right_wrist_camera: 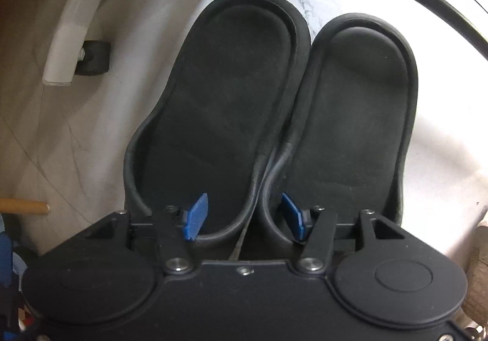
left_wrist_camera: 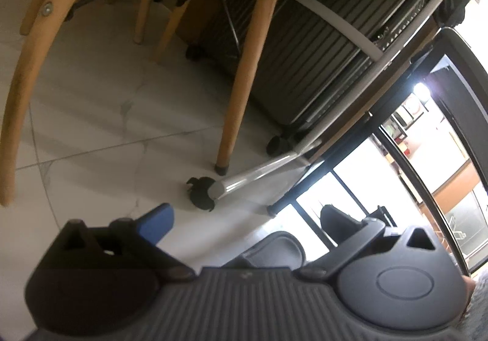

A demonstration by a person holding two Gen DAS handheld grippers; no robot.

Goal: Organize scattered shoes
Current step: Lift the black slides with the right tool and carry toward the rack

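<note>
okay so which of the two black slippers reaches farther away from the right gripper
The left black slipper: in the right wrist view its far end extends higher in the picture than the right black slipper beside it, which stops shorter.

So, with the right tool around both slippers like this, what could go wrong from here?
1. The right tool spans only the adjoining inner edges of the two black slippers; whether it is closed is unclear, so one slipper may slide out when lifted.
2. A white table leg and its black foot stand close to the left slipper; swinging that way could hit them.
3. The left tool is open and holds nothing, so it gives no support.
</note>
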